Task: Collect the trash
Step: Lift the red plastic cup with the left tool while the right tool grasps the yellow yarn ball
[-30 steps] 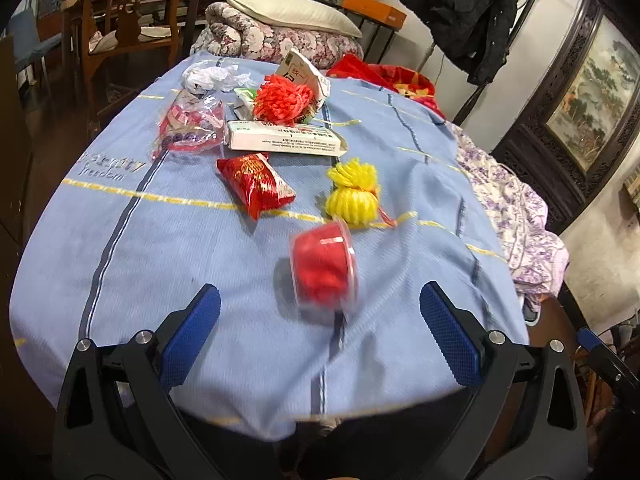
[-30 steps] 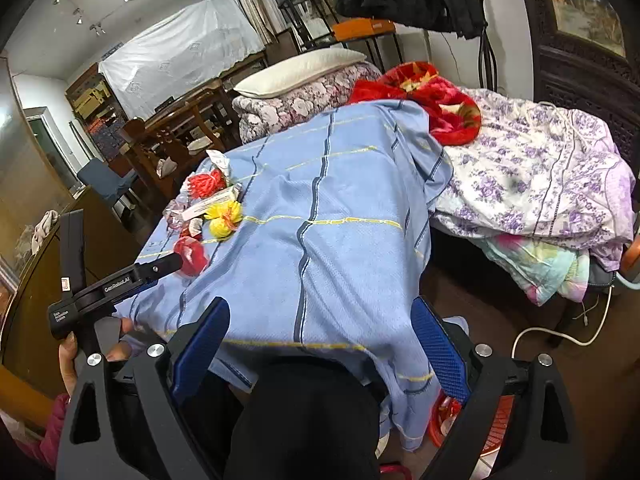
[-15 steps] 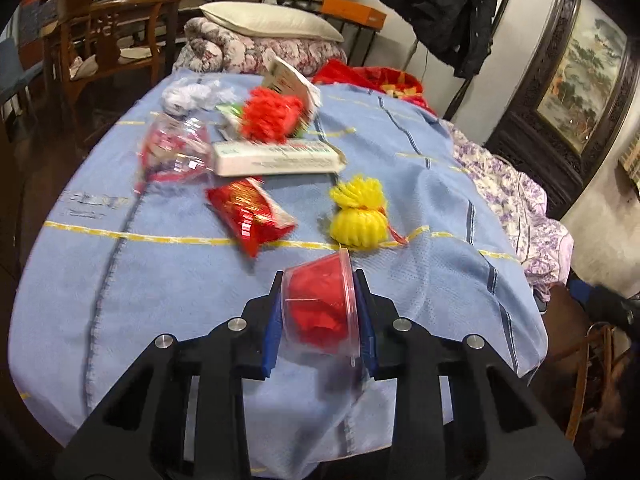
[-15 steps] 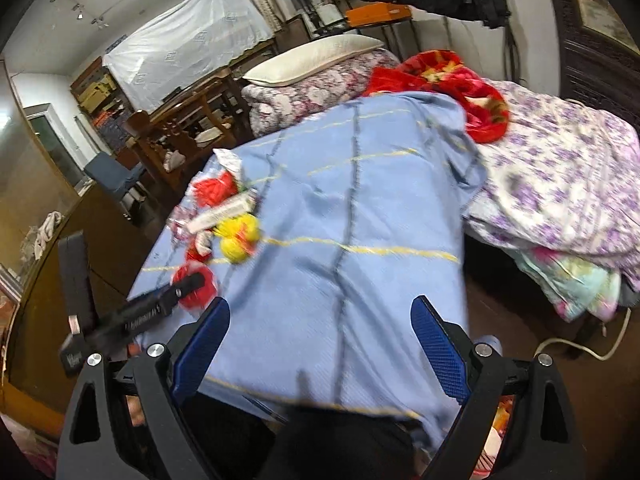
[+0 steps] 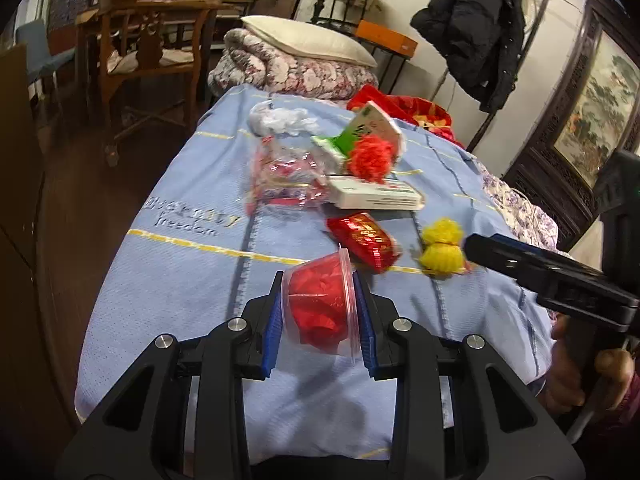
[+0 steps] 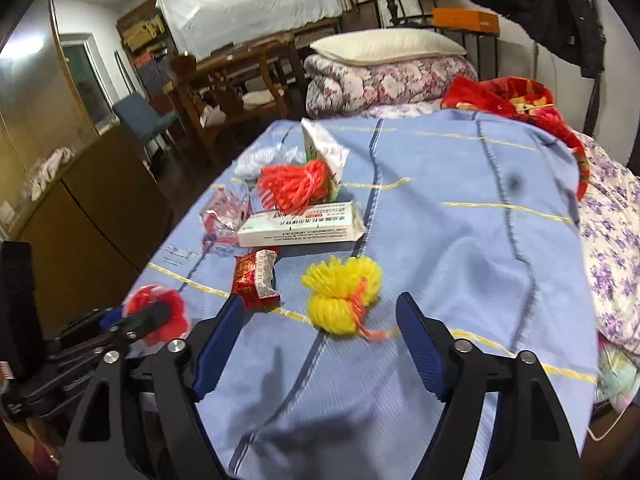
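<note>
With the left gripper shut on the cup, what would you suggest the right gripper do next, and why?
Probably ease the right gripper forward and close on the yellow pompom: its jaws are open and the pompom lies just ahead between them, while the left gripper already holds the plastic cup.

A white pillow (image 5: 308, 40) is laid on a folded floral quilt (image 5: 296, 72); a black jacket (image 5: 476, 28) is hung beyond; a wooden chair (image 5: 148, 40) is set left.

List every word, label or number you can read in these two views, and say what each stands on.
"freedom": stitched on the light blue bedspread, lower line; the larger word above it is too blurred to read.
White rectangular cardboard box: printed lines, too small to read.
Red foil snack packet: gold marking, unreadable.
Green-and-white opened carton: print illegible.
</note>
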